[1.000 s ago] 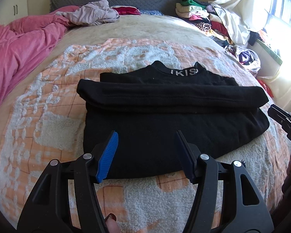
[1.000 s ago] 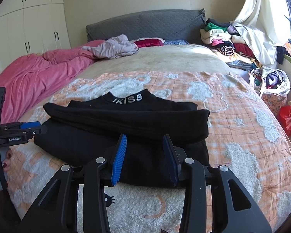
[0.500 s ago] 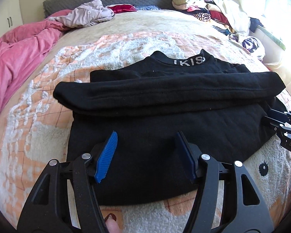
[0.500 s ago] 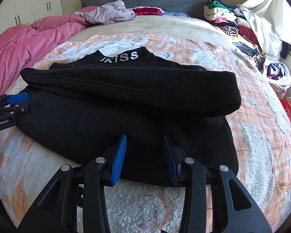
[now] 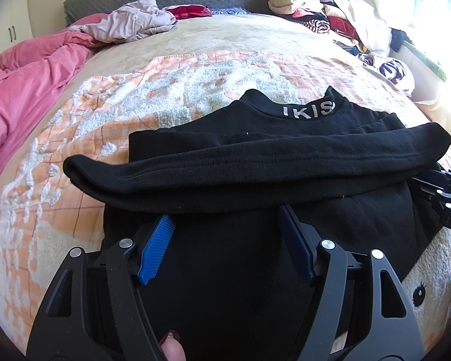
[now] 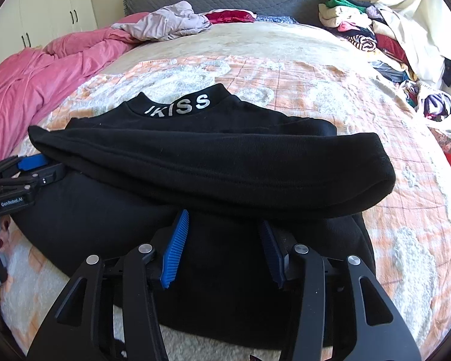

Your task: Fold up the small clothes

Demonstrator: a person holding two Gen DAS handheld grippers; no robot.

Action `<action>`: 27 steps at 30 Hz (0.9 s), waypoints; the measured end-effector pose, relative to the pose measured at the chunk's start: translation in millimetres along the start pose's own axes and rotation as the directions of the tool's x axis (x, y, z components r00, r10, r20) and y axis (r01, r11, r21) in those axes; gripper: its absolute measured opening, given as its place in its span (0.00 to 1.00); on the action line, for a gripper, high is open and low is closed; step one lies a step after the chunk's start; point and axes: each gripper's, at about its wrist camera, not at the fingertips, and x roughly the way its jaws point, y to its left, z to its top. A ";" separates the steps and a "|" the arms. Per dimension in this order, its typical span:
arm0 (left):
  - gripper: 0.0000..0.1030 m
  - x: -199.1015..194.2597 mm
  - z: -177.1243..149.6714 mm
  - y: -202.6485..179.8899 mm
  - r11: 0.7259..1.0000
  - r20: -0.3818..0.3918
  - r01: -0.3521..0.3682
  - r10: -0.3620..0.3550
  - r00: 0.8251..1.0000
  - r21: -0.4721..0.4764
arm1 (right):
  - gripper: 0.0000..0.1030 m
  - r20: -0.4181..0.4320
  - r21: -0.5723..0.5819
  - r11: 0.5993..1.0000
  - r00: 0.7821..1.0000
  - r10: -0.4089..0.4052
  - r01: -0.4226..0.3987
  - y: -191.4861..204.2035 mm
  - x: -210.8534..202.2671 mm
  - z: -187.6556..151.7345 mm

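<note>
A black sweater (image 5: 255,240) lies flat on the bed (image 5: 195,45), on the orange-and-white blanket (image 5: 171,90), collar away from me with white lettering across it. Both sleeves (image 6: 213,165) are folded across the sweater's chest, one band from side to side. My left gripper (image 5: 225,243) hangs low over the sweater's lower body near the hem, jaws apart, nothing between the blue pads (image 5: 156,248). My right gripper (image 6: 222,249) hangs over the same lower body toward the other side, jaws also apart and empty. Each gripper shows in the other's view at the sweater's side edge. Left of the sweater lies a pink duvet (image 6: 45,69); beyond its collar, a grey garment (image 6: 168,21); to its right, a clothes pile (image 6: 360,24).
</note>
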 end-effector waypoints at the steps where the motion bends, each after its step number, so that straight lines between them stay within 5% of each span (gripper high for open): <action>1: 0.61 2.4 2.7 0.0 1.000 0.001 -0.001 0.001 1.000 0.003 | 0.44 0.001 0.009 1.000 1.000 0.007 -0.007 -2.3 0.8 2.3; 8: 0.61 14.0 24.4 5.1 1.000 -0.006 -0.001 0.001 1.000 -0.009 | 0.44 0.037 0.037 0.999 0.999 -0.030 0.028 -15.8 2.4 18.9; 16: 0.61 13.9 44.3 33.8 0.992 0.011 -0.001 0.002 1.000 -0.127 | 0.46 0.096 0.172 0.984 0.993 -0.070 0.052 -56.1 -13.2 20.3; 27: 0.61 -8.1 20.4 91.6 0.959 0.023 -0.026 0.034 0.999 -0.281 | 0.52 0.157 0.256 0.964 0.981 -0.116 0.073 -89.1 -35.3 20.0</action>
